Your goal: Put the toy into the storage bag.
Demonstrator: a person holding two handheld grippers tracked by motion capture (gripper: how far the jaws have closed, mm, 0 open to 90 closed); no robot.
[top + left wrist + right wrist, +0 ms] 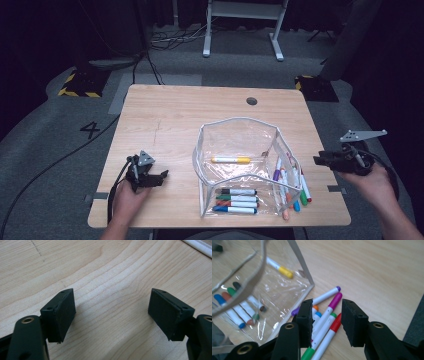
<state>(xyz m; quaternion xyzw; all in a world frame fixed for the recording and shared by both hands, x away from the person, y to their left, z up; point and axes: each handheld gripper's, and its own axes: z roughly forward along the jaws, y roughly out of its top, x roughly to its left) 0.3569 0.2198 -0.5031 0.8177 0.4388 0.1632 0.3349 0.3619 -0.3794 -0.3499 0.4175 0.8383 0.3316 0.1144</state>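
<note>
my right tongs [325, 323] hover low over the loose markers [325, 315] at the right side of the clear pouch [240, 135], jaws partly apart and empty, the gap lined up over the magenta-capped marker [332, 305] and the red-capped one [331, 329]. i judge this stance is a pre-grasp: the jaws run along either side of the barrels so one marker can be pinched across its width. in the high view my right hand [362, 172] sits just past the right edge of the tabletop [165, 115], with the right tongs pointing inward at that pile [292, 185]

the pouch stands open-mouthed, its white rim [239, 121] held wide and upright, which leaves a clear drop-in opening. inside it lies a yellow-capped marker [231, 160] at the back, and a row of four markers [237, 201] at the front, lying flat and parallel. the loose pile rests outside, against the pouch's right wall, touching or nearly touching it; i cannot tell which

my left tongs [112, 312] are wide apart and empty above bare wood, well clear of the pouch on its left side [150, 177]. i judge they are parked there to steady the pouch rim if it sags, but they touch nothing now

the work in hand appears to be loading the outside markers into the pouch; several are not yet in
</note>
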